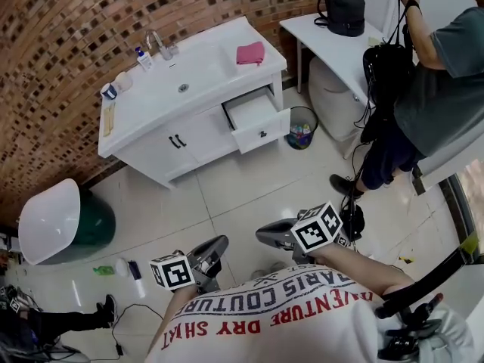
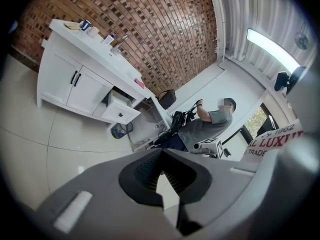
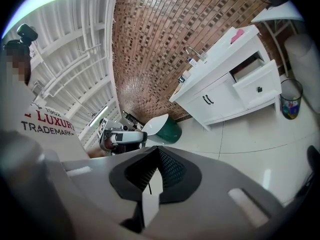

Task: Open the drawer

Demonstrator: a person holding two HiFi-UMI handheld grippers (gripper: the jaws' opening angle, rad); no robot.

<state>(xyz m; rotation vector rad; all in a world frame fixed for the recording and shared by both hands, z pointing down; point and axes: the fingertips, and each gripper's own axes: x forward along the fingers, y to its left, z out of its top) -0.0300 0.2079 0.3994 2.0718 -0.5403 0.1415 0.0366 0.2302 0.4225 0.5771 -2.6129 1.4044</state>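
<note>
A white vanity cabinet (image 1: 151, 104) stands against the brick wall, well away from me across the tiled floor. Its right-hand drawer (image 1: 253, 119) is pulled out, with its front tilted toward the room and a small dark knob on it. The same open drawer (image 2: 120, 111) shows in the left gripper view, and the drawer (image 3: 257, 84) shows again in the right gripper view. My left gripper (image 1: 208, 257) and right gripper (image 1: 272, 235) are held close to my body, far from the cabinet. Both are shut with nothing between the jaws.
A pink cloth (image 1: 250, 53) lies beside the basin and a faucet (image 1: 157, 44) stands behind it. A waste bin (image 1: 302, 127) sits next to the drawer. A person (image 1: 431, 82) stands at a white table (image 1: 333, 44) with a black backpack (image 1: 342, 7). A green tub (image 1: 60, 221) stands at the left.
</note>
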